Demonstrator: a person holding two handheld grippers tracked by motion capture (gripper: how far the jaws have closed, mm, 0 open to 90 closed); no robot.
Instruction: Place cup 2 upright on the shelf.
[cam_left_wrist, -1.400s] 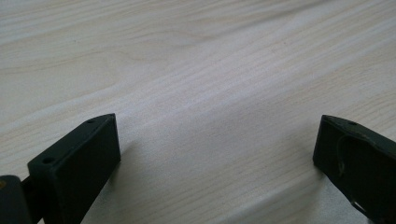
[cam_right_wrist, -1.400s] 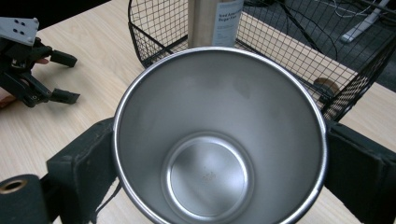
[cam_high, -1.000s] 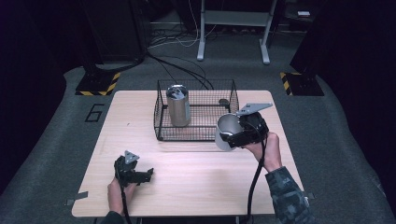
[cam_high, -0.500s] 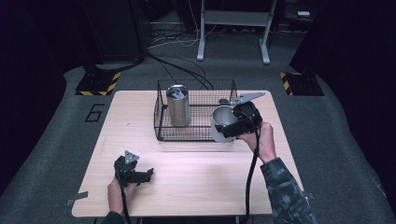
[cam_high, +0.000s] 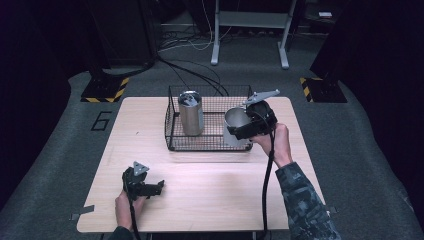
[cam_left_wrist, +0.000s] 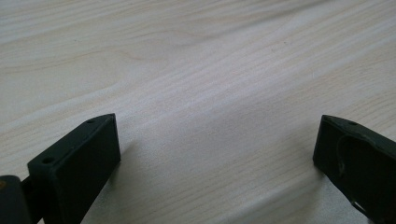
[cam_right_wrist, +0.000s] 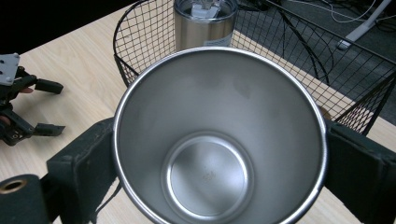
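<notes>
Now the right gripper (cam_high: 239, 131), clamped on the steel cup (cam_high: 236, 127), has moved from beside the wire basket (cam_high: 172, 120) to over its right end; lowering comes next. Left gripper (cam_high: 155, 187) rests spread open on the table (cam_high: 225, 200).

Steel cup (cam_high: 236, 127) travels to the wire basket's (cam_high: 172, 120) right end in the right gripper (cam_high: 241, 131).

Over the past second the right gripper, its jaws clamped on either side of the open steel cup, moves from the table's right side, in front of the basket's near right corner, up and leftward toward the basket. The cup, first held outside the wire with its mouth tipped toward the camera, now hangs at the basket's right end, overlapping its near wall in the high view. The person's right hand (cam_high: 274, 142) and sleeve (cam_high: 300, 200) follow, the forearm reaching farther across the tabletop, and the trailing cable swings in with it.
</notes>
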